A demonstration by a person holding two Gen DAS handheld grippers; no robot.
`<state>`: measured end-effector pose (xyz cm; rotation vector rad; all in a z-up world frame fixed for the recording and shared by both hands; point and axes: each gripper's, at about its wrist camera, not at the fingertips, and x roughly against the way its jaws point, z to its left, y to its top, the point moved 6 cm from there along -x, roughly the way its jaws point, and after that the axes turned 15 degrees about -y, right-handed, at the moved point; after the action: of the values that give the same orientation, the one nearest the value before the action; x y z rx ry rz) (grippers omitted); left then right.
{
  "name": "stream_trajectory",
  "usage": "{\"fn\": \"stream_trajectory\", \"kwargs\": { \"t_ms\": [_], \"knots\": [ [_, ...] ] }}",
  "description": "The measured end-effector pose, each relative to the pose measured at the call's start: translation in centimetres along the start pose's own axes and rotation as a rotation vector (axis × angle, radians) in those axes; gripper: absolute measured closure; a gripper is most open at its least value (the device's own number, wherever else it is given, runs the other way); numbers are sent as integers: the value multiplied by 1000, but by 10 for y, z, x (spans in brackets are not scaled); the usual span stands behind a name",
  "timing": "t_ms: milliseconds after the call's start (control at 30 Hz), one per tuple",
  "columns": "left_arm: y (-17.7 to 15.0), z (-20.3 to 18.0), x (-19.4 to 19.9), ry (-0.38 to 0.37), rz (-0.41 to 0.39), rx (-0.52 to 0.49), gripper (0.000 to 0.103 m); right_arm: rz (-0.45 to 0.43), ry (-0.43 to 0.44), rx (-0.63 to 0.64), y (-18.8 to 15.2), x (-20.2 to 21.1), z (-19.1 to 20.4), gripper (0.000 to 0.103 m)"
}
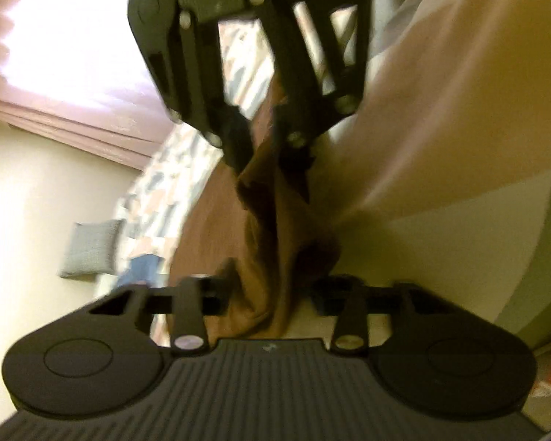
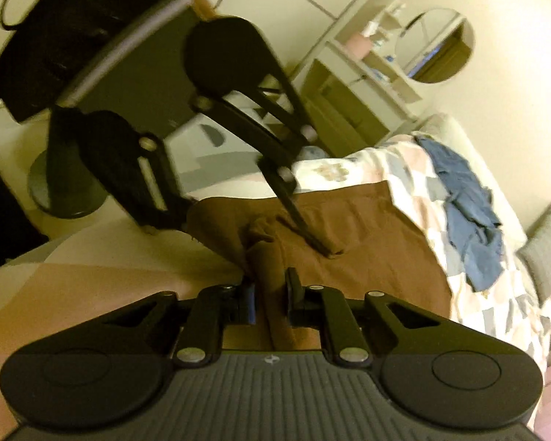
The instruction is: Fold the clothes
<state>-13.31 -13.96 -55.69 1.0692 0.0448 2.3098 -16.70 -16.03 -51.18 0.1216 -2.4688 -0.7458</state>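
Note:
A brown garment [image 2: 367, 235] hangs stretched between my two grippers above a bed. In the left wrist view my left gripper [image 1: 268, 286] is shut on a bunched edge of the brown garment [image 1: 264, 242], and my right gripper [image 1: 264, 154] faces it from above, also pinching the cloth. In the right wrist view my right gripper [image 2: 270, 294] is shut on the brown cloth, and the left gripper [image 2: 275, 228] shows opposite, its fingers closed in the fabric. The rest of the garment drapes onto the bed.
The bed has a patchwork quilt [image 2: 415, 169] with a blue garment [image 2: 466, 209] lying on it and a grey pillow [image 2: 547, 250] beyond. A large pastel-blocked sheet [image 1: 440, 110] lies beside it. White shelves and a round mirror [image 2: 437, 44] stand by the wall.

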Motion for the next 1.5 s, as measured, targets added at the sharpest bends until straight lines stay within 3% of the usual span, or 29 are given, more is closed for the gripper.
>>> {"fn": "stream_trajectory", "kwargs": {
  "t_ms": [33,67,233,433,500,533,600,633,700,800,900,1000,1100,1200,1267,1400,1500],
  "knots": [
    [-2,1,-2,-10,1,5,95,3,-9,7,-6,4,-2,61],
    [-3,1,-3,-21,1,10,95,5,-18,10,-14,10,-5,55],
    [-6,5,-4,-37,4,23,94,141,-92,140,-89,24,-26,54],
    [-10,5,-8,-51,16,18,93,143,-111,292,-143,15,-37,54],
    [-10,5,-9,-64,16,25,94,131,-98,310,-148,8,-36,60],
    [-11,6,-9,-76,13,33,95,131,-75,310,-149,3,-35,73],
    [-12,12,-7,-115,3,61,96,133,-27,318,-149,1,-36,82],
    [-12,20,-4,-144,-8,95,96,137,5,318,-147,1,-41,89],
    [-12,44,9,-213,-46,223,96,156,88,284,-140,4,-62,92],
    [-24,105,22,-300,-106,465,96,222,257,122,-116,-6,-123,94],
    [-57,179,15,-356,-150,743,96,283,356,-37,-94,-40,-194,94],
    [-105,238,-15,-385,-175,1009,96,295,365,-149,-73,-100,-254,94],
    [-161,277,-64,-418,-153,1246,96,307,359,-249,-63,-180,-287,92],
    [-211,290,-113,-519,-131,1515,96,418,427,-470,-74,-266,-295,77],
    [-229,289,-125,-582,-176,1631,96,511,442,-676,-94,-305,-299,53],
    [-247,292,-124,-643,-278,1738,95,541,483,-1177,-141,-309,-318,37],
    [-256,295,-130,-651,-308,1784,94,547,490,-1336,-164,-286,-324,35]
  ]
}}
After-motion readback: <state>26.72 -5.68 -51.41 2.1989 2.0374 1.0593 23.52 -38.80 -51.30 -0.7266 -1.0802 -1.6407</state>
